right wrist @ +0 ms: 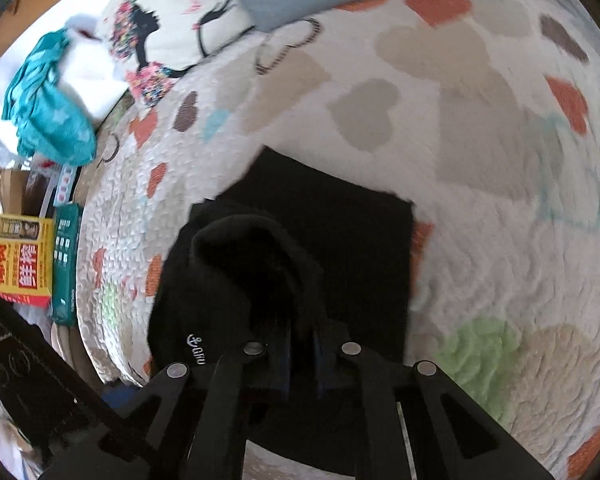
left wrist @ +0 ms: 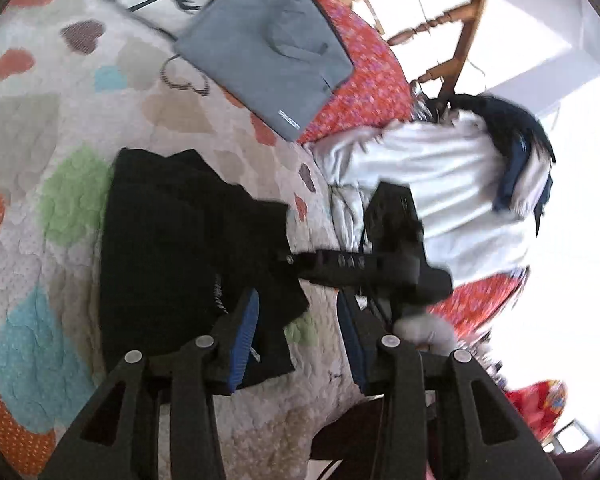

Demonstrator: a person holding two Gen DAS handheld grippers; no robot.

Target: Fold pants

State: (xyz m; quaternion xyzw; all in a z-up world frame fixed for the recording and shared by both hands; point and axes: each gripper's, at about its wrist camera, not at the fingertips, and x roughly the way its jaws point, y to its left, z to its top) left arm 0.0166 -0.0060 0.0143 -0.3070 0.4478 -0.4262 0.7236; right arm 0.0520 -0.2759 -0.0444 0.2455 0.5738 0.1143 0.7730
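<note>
Left wrist view: the left tongs (left wrist: 298, 336) stand parted above a bed (left wrist: 28, 128) spread with a white quilt printed in coloured hearts, their blue-padded fingers (left wrist: 246, 328) apart with nothing pressed between them. Black pants (left wrist: 172, 248), partly folded into a thick stack, lie on the quilt just ahead and to the left, one edge of the cloth passing under the left finger without being pinched. A grey laptop bag (left wrist: 264, 44) rests farther up the bed, partly over a red flowered cushion (left wrist: 372, 80). To the right a person in a white top (left wrist: 440, 184) leans in, and the other black hand-held tool (left wrist: 380, 256) crosses the view over the pants' edge. A wooden chair (left wrist: 452, 20) stands behind, against bright light.

Right wrist view: the right tongs (right wrist: 302, 354) are closed on a raised fold of the black pants (right wrist: 260, 264), the cloth bunching up between the nearly touching fingers; a small white logo (right wrist: 194, 344) shows on the fabric beside them. The rest of the pants lies flat on the quilt beyond. A teal cloth (right wrist: 48, 108) and yellow and green boxes (right wrist: 24, 256) sit off the bed's left edge.
</note>
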